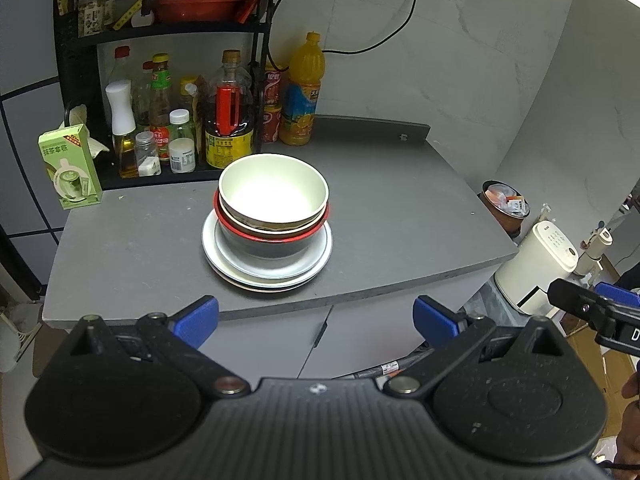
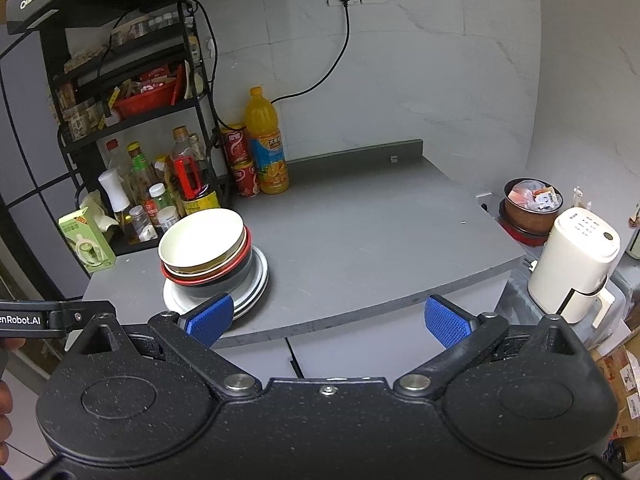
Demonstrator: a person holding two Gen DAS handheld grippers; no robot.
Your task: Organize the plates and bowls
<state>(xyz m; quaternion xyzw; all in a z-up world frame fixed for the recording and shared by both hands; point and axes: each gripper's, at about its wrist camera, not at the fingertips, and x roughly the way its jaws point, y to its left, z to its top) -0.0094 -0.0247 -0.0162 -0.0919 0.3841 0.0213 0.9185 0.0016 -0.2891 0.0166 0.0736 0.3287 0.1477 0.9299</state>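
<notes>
A stack stands on the grey counter [image 1: 380, 216]: a white bowl [image 1: 274, 192] on top, nested in a brown-rimmed bowl and a red-rimmed dark bowl [image 1: 272, 240], all on white plates [image 1: 268, 268]. The stack also shows in the right wrist view, with the white bowl [image 2: 200, 240] above the plates [image 2: 256, 284]. My left gripper [image 1: 316, 320] is open and empty, held in front of the counter edge, short of the stack. My right gripper [image 2: 328, 320] is open and empty, in front of the counter edge, to the right of the stack.
A black rack [image 1: 80, 40] with sauce bottles [image 1: 228, 120] stands at the back left, with an orange juice bottle [image 1: 302, 92] and red cans beside it. A green carton [image 1: 70, 168] sits at the left. A white appliance [image 2: 576, 260] and a filled pot [image 2: 530, 208] stand off the right edge.
</notes>
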